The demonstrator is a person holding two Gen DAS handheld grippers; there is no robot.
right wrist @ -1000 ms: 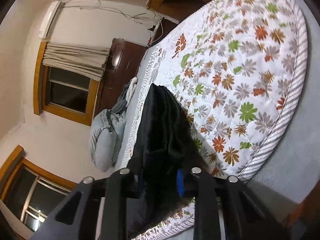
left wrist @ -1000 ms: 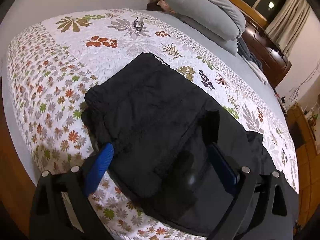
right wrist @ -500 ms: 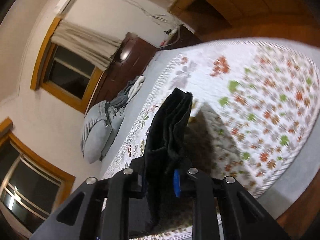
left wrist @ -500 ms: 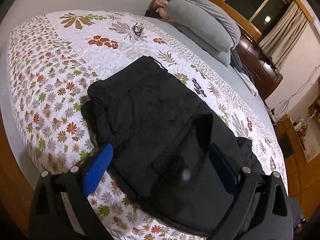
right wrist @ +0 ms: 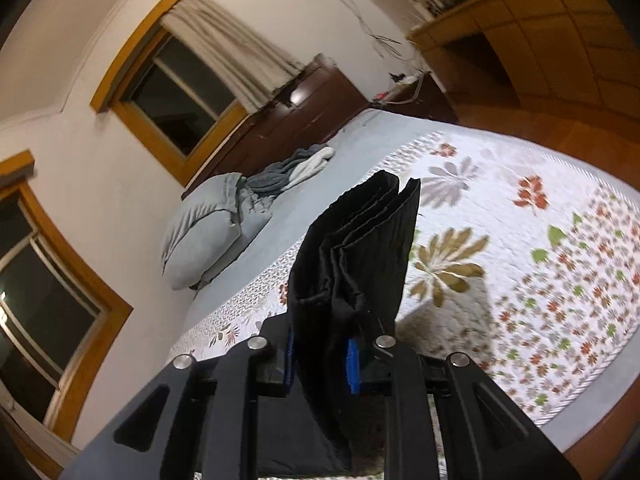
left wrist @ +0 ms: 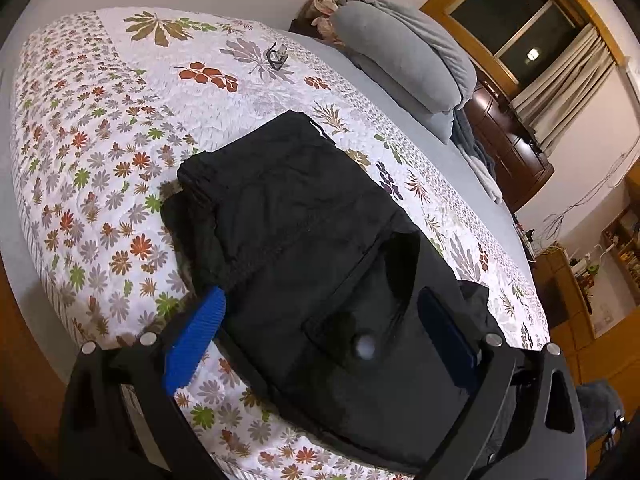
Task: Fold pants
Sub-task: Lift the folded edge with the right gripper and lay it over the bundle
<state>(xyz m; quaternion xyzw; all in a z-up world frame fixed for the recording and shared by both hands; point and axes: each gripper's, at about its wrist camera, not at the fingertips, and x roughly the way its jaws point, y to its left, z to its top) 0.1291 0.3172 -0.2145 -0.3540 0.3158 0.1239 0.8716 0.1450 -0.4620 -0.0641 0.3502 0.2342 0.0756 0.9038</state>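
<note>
The right gripper pinches a thick bunch of the pants between nearly closed fingers, the left gripper gaping over the folded part on the bed; layers may slip free.

Floral-quilted bed carries black pants, grey pillows and eyeglasses.
</note>
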